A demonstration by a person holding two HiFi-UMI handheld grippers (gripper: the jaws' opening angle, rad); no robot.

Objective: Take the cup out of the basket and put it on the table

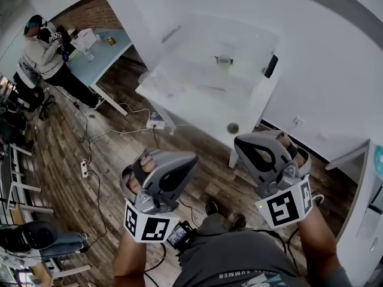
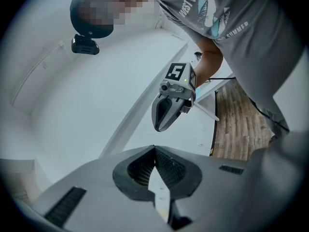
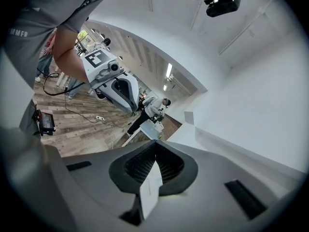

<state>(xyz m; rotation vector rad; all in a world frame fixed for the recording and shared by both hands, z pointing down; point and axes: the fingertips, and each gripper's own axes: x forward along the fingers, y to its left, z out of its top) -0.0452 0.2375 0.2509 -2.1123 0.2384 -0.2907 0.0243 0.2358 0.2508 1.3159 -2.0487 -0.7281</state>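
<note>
A small clear cup (image 1: pixel 224 62) stands far ahead on the overexposed white table (image 1: pixel 197 97); glare washes out any basket round it, so I cannot tell whether it sits inside one. Both grippers are held close to the person's body, well short of the table. My left gripper (image 1: pixel 190 158) is shut with nothing in it, and its jaws (image 2: pixel 154 150) meet at the tip. My right gripper (image 1: pixel 240 140) is likewise shut and empty (image 3: pixel 155 145). Each shows in the other's view: the right gripper (image 2: pixel 160 124) and the left gripper (image 3: pixel 129 105).
A black flat object (image 1: pixel 271 66) leans at the table's right edge. A round object (image 1: pixel 233 127) lies on the wood floor below the table. Cables and a power strip (image 1: pixel 84 168) run across the floor at left. Another person (image 1: pixel 42 52) sits at a blue table (image 1: pixel 102 55).
</note>
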